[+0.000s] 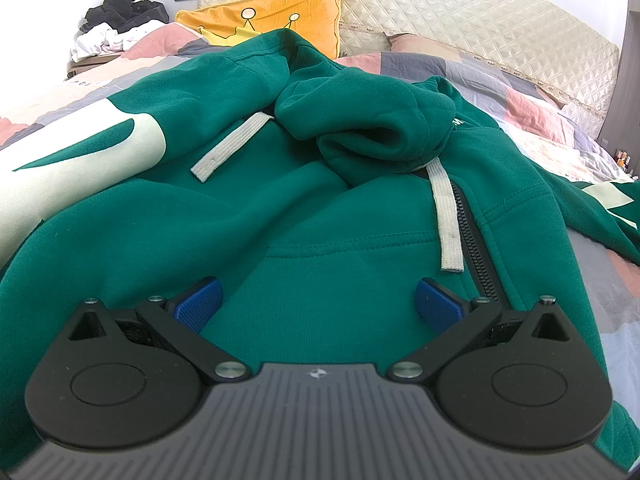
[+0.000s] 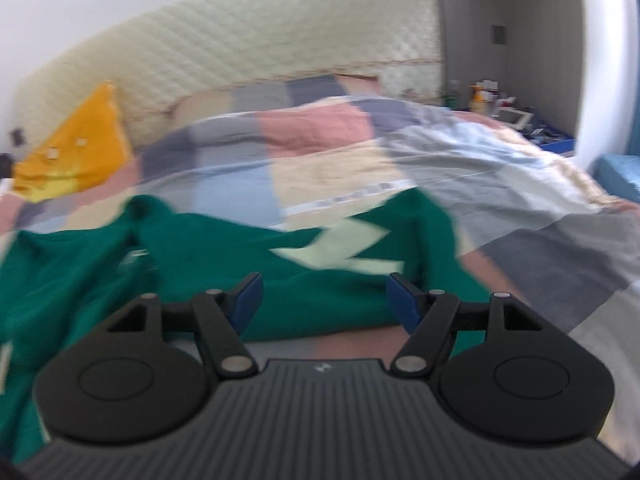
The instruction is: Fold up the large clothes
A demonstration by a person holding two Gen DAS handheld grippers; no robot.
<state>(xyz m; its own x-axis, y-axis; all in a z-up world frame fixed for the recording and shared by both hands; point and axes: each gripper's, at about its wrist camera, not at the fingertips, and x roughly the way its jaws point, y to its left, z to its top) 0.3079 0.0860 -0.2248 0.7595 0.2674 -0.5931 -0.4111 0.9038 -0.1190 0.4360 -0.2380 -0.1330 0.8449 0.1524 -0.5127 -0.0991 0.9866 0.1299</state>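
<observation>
One green zip hoodie (image 1: 320,208) lies spread and rumpled on the bed, its hood bunched near the collar, two pale drawcords loose across the chest, and pale prints on both sleeves. My left gripper (image 1: 318,304) hangs over its lower front with jaws apart and empty; my right gripper (image 2: 324,300) is likewise spread over the right sleeve, pressing nothing. Beneath lies a patchwork quilt (image 2: 320,152); a quilted headboard (image 1: 460,20) and yellow cushion (image 1: 272,12) stand behind.
</observation>
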